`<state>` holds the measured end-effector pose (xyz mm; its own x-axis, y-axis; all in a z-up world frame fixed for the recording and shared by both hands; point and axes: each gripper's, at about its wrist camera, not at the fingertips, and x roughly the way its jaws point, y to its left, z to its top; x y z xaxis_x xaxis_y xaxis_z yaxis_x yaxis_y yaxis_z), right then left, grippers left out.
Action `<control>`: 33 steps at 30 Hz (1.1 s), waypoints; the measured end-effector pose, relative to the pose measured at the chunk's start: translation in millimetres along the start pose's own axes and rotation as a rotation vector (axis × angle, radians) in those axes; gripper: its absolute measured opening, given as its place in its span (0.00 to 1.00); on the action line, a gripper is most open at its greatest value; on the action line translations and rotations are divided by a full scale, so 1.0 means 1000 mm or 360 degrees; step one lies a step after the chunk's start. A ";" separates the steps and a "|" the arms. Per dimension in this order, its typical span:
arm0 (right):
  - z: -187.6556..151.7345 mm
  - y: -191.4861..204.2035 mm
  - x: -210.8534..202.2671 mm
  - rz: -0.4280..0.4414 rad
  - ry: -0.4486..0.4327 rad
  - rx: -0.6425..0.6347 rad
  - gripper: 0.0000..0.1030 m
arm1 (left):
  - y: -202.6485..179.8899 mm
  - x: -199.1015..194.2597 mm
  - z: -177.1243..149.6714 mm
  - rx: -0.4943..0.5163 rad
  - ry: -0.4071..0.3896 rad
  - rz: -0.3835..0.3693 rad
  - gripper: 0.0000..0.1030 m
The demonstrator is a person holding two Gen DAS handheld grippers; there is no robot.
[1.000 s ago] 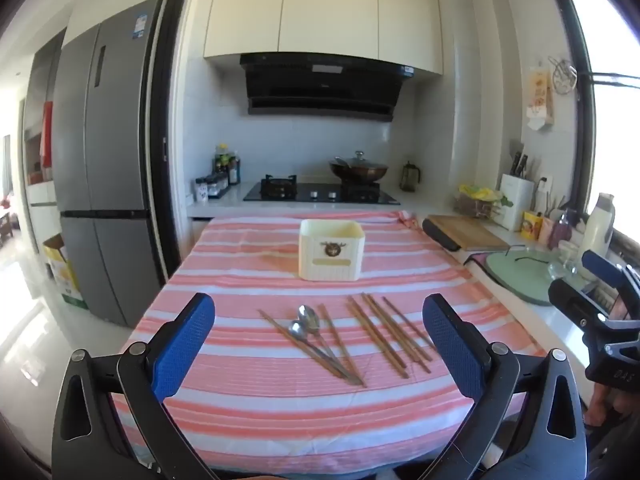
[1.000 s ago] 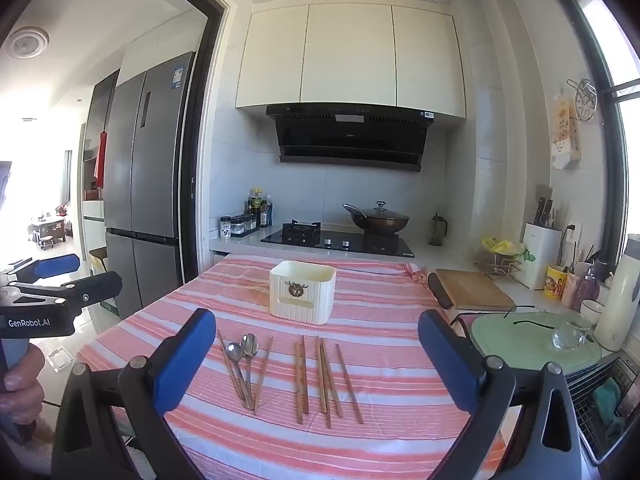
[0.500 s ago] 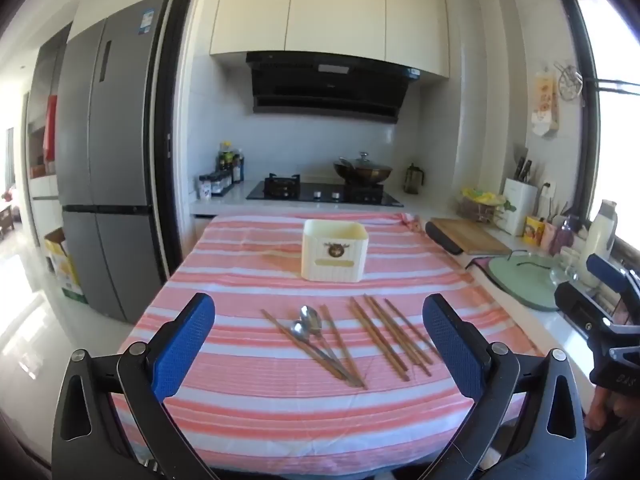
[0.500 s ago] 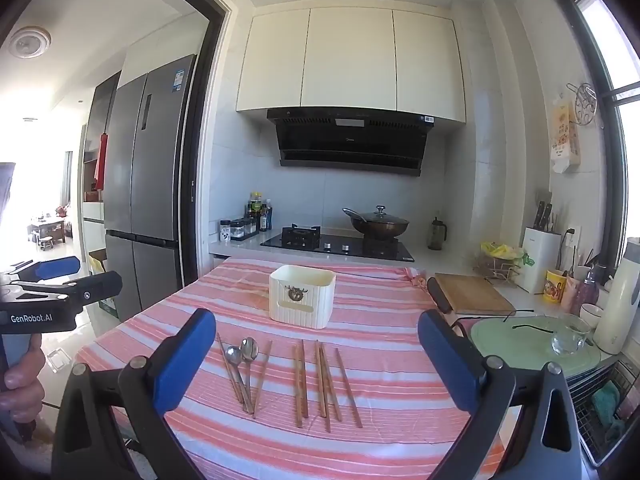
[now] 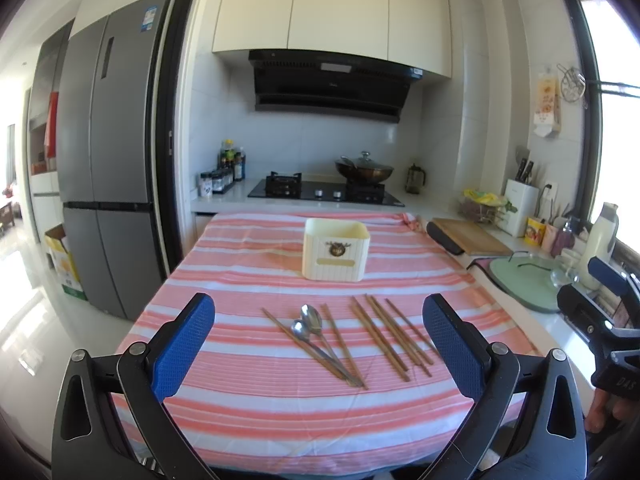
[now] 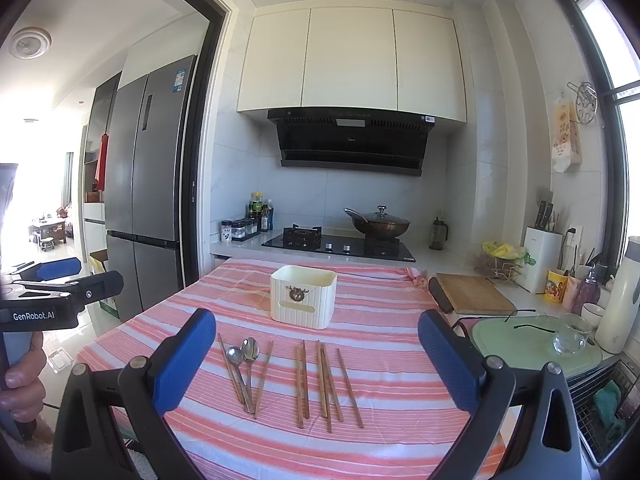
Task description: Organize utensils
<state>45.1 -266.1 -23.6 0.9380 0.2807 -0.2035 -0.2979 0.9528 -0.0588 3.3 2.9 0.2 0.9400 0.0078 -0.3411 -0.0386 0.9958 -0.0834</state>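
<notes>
Steel spoons point(image 5: 310, 322) and slim wooden chopsticks point(image 5: 386, 334) on striped cloth point(image 5: 280, 408), ribbed cream box point(image 5: 335, 255) behind, your left gripper point(image 5: 318, 350) and right gripper point(image 6: 316, 364) both gape wide, gripping nothing.

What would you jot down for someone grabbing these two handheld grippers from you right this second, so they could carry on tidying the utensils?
Left gripper: open, empty, held above the near edge of the table.
Right gripper: open, empty, held likewise.
Cream holder box: upright at mid-table, beyond the utensils; nothing shows above its rim.
Two metal spoons: lying side by side on the striped cloth, left of the main chopstick group, a wooden chopstick on either side of them.
Main group of wooden chopsticks: lying loose, right of the spoons.
Done: nothing picked up yet.
Left: every spoon and chopstick still to go, presumably into the box.
</notes>
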 end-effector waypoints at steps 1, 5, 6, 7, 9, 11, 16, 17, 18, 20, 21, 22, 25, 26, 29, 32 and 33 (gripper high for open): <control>0.000 0.000 0.001 0.0001 0.0001 0.0001 1.00 | 0.000 0.000 0.000 0.0000 -0.0001 0.0000 1.00; -0.002 0.001 0.000 0.0000 0.0003 0.0001 1.00 | 0.001 0.000 0.001 -0.0001 0.0001 -0.0003 1.00; -0.003 0.001 0.000 0.0001 0.0004 0.0003 1.00 | 0.000 0.001 0.000 0.0001 0.0001 -0.0003 1.00; -0.003 0.001 0.000 0.0002 0.0004 0.0005 1.00 | 0.000 0.001 0.000 0.0000 0.0001 -0.0002 1.00; -0.003 0.000 0.001 0.0002 0.0005 0.0008 1.00 | 0.000 0.001 -0.001 0.0001 0.0004 -0.0003 1.00; -0.003 0.000 0.000 0.0001 0.0002 0.0008 1.00 | -0.001 0.001 -0.002 0.0002 0.0005 -0.0002 1.00; -0.004 -0.002 0.001 0.0002 0.0003 0.0013 1.00 | -0.001 0.001 -0.002 0.0003 0.0003 -0.0002 1.00; -0.004 -0.002 0.001 0.0003 0.0004 0.0013 1.00 | 0.000 0.001 -0.002 0.0002 0.0004 -0.0003 1.00; -0.004 -0.002 0.000 0.0001 0.0003 0.0012 1.00 | -0.001 0.000 -0.003 0.0004 0.0002 -0.0003 1.00; -0.004 -0.002 0.001 0.0001 0.0002 0.0012 1.00 | -0.001 0.000 -0.003 0.0004 0.0001 -0.0004 1.00; -0.004 -0.003 0.001 0.0002 0.0003 0.0012 1.00 | -0.001 0.000 -0.003 0.0005 0.0002 -0.0004 1.00; -0.004 -0.002 0.001 0.0001 0.0003 0.0013 1.00 | -0.001 0.000 -0.003 0.0005 0.0002 -0.0004 1.00; -0.006 -0.002 0.000 0.0002 0.0004 0.0014 1.00 | -0.002 0.000 -0.004 0.0005 0.0004 -0.0007 1.00; -0.006 -0.002 0.000 0.0000 0.0005 0.0014 1.00 | -0.003 -0.001 -0.005 0.0007 0.0005 -0.0008 1.00; -0.007 -0.002 0.000 -0.0001 0.0006 0.0018 1.00 | -0.003 -0.001 -0.006 0.0007 0.0006 -0.0010 1.00; -0.006 -0.002 0.001 -0.0001 0.0006 0.0015 1.00 | -0.003 -0.001 -0.005 0.0008 0.0005 -0.0009 1.00; -0.006 -0.002 0.001 -0.0002 0.0007 0.0015 1.00 | -0.003 -0.001 -0.005 0.0007 0.0006 -0.0009 1.00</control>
<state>45.1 -268.5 -29.8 0.9375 0.2793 -0.2076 -0.2953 0.9541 -0.0499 0.8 -1.0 -4.2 0.9390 0.0017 -0.3439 -0.0316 0.9962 -0.0812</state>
